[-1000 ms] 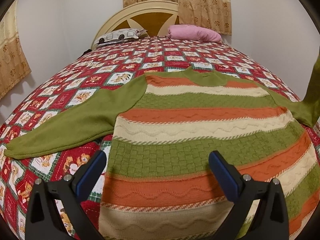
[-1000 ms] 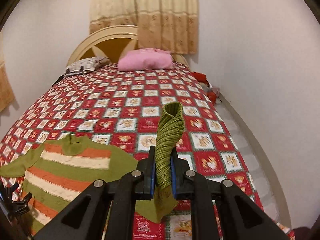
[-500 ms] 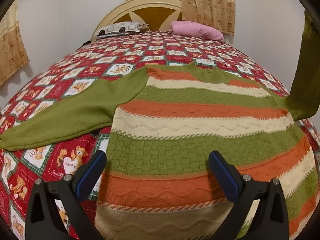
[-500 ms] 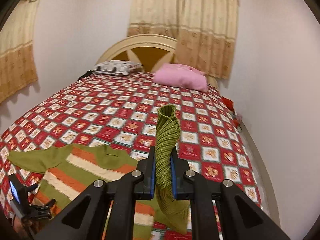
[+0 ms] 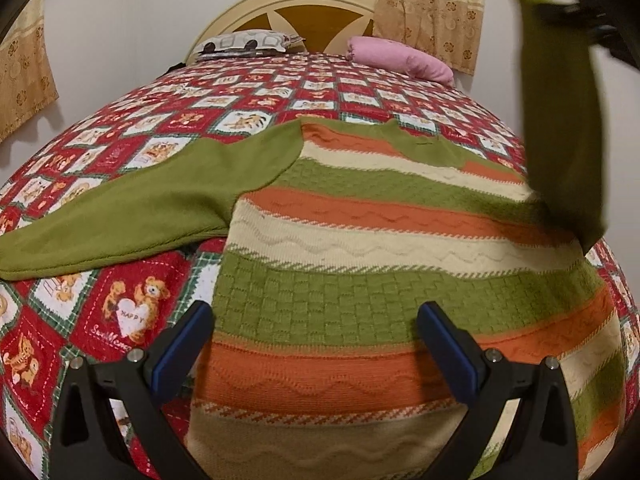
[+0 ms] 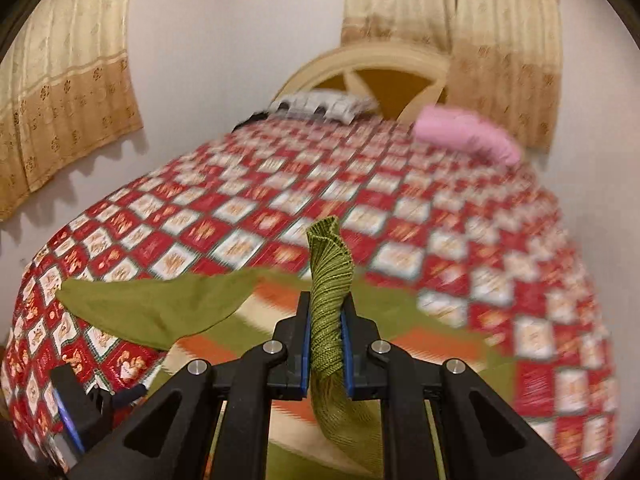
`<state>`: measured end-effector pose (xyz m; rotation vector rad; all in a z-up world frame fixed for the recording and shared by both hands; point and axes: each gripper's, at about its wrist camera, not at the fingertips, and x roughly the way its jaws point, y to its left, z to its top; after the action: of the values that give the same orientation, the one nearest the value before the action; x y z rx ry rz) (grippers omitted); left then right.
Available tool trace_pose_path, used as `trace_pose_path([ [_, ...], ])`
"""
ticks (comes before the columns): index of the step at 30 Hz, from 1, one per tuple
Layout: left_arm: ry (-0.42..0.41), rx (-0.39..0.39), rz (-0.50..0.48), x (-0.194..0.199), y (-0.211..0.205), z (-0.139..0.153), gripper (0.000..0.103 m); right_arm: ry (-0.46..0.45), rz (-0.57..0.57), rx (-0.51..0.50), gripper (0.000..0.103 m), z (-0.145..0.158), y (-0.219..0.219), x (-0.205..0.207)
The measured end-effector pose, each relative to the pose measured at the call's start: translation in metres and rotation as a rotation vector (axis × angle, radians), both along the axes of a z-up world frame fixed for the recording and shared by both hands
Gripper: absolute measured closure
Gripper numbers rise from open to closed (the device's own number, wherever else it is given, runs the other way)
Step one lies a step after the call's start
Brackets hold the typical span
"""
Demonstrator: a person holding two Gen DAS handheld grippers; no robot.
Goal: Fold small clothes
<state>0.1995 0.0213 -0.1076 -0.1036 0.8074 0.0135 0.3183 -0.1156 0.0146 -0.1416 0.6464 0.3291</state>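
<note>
A striped sweater (image 5: 360, 264) in green, orange and cream lies flat on the red patchwork bedspread (image 5: 132, 320). Its left green sleeve (image 5: 132, 208) stretches out to the left. My left gripper (image 5: 316, 344) hovers open over the sweater's lower part, nothing between its blue pads. My right gripper (image 6: 326, 344) is shut on the ribbed cuff (image 6: 328, 280) of the right sleeve. In the left wrist view that lifted sleeve (image 5: 564, 120) hangs upright at the far right, above the sweater's body. The left gripper (image 6: 76, 412) shows at the lower left of the right wrist view.
A pink pillow (image 5: 400, 58) and a patterned pillow (image 5: 244, 42) lie by the cream headboard (image 5: 320, 4). Beige curtains (image 6: 60, 92) hang on the walls. The wall (image 6: 600, 160) runs close along the bed's right side.
The right gripper has swung leftward with the sleeve cuff, lifting the right sleeve up and over the sweater. The left gripper has stayed open over the hem.
</note>
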Motion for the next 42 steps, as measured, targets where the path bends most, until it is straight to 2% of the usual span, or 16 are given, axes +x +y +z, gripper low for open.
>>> trace_pose_path([
  [2,0.024,0.005,0.006,0.003,0.000,-0.003,0.000,0.088,0.038,0.044,0.086,-0.042,0.018,0.013],
  [3,0.037,0.009,0.011,0.004,-0.001,-0.005,0.000,0.129,0.053,0.053,0.067,-0.059,0.024,0.018],
  [5,0.048,0.007,0.014,0.005,0.000,-0.006,0.000,0.181,0.074,0.038,0.046,-0.087,0.032,0.016],
  [10,0.054,-0.024,0.019,0.004,0.005,-0.007,0.000,0.143,0.063,0.049,0.046,-0.088,-0.013,-0.018],
  [13,0.067,-0.039,0.006,0.006,0.005,-0.007,0.000,0.086,-0.038,0.073,0.044,-0.077,-0.072,-0.034],
  [15,0.073,-0.048,-0.013,0.006,0.005,-0.005,0.000,0.036,-0.130,0.030,0.034,-0.076,-0.111,-0.045],
  [18,0.076,-0.090,-0.037,0.004,0.008,0.003,0.000,0.000,-0.261,-0.036,0.032,-0.080,-0.164,-0.056],
  [21,0.057,-0.165,-0.069,0.005,0.011,0.019,0.000,-0.001,-0.334,-0.025,0.032,-0.090,-0.201,-0.066],
  [25,0.028,-0.143,-0.095,0.017,0.004,0.035,0.004,-0.013,-0.397,-0.003,0.032,-0.107,-0.232,-0.079],
  [28,0.052,-0.141,-0.121,0.039,-0.003,0.028,0.014,-0.020,-0.400,0.059,0.032,-0.111,-0.245,-0.087],
  [30,0.094,-0.151,-0.122,0.053,-0.007,0.017,0.032,-0.049,-0.401,0.091,0.031,-0.108,-0.249,-0.093],
  [32,0.138,-0.156,-0.142,0.065,-0.013,0.003,0.043,-0.079,-0.405,0.103,0.028,-0.111,-0.251,-0.098],
  [34,0.099,-0.119,-0.139,0.064,-0.018,0.003,0.053,-0.094,-0.423,0.113,0.027,-0.114,-0.254,-0.104],
  [35,0.078,-0.128,-0.159,0.063,-0.019,0.004,0.080,-0.098,-0.441,0.125,0.027,-0.113,-0.258,-0.105],
  [36,0.078,-0.156,-0.188,0.063,-0.020,0.004,0.092,-0.106,-0.453,0.134,0.026,-0.112,-0.259,-0.106],
  [42,-0.028,-0.173,-0.217,0.047,-0.013,0.037,0.095,-0.092,-0.508,0.211,0.025,-0.115,-0.277,-0.106],
])
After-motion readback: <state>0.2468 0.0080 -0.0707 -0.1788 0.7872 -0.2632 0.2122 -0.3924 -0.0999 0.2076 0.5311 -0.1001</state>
